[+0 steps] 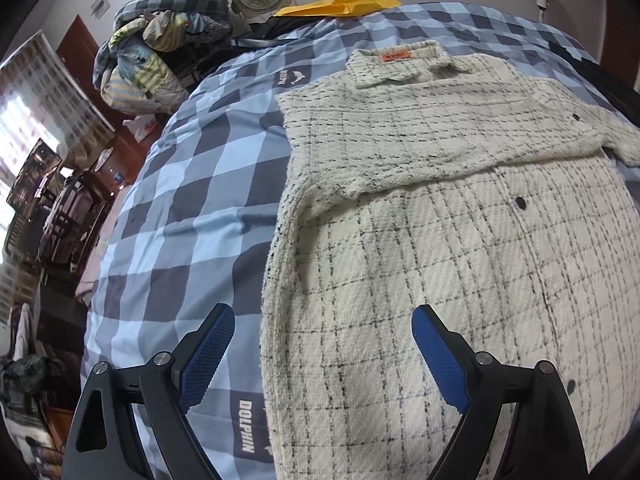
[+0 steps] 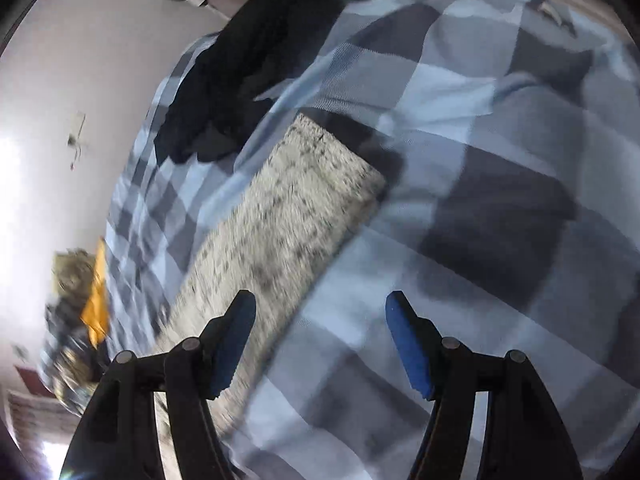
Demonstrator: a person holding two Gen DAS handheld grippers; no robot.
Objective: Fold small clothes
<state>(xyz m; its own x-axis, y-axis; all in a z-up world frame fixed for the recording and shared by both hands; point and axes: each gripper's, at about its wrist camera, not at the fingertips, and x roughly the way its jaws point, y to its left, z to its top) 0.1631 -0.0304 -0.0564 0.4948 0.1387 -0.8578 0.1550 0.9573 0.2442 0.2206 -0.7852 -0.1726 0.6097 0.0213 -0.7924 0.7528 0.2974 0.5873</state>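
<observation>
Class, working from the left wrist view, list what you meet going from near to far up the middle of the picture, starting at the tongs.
Open left tongs → cream checked woolly jacket → its orange collar label → blue-and-grey checked bedcover → yellow folded paper envelope.

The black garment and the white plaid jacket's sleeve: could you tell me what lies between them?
In the right wrist view, only bare blue checked bedcover separates the black garment from the sleeve.
</observation>
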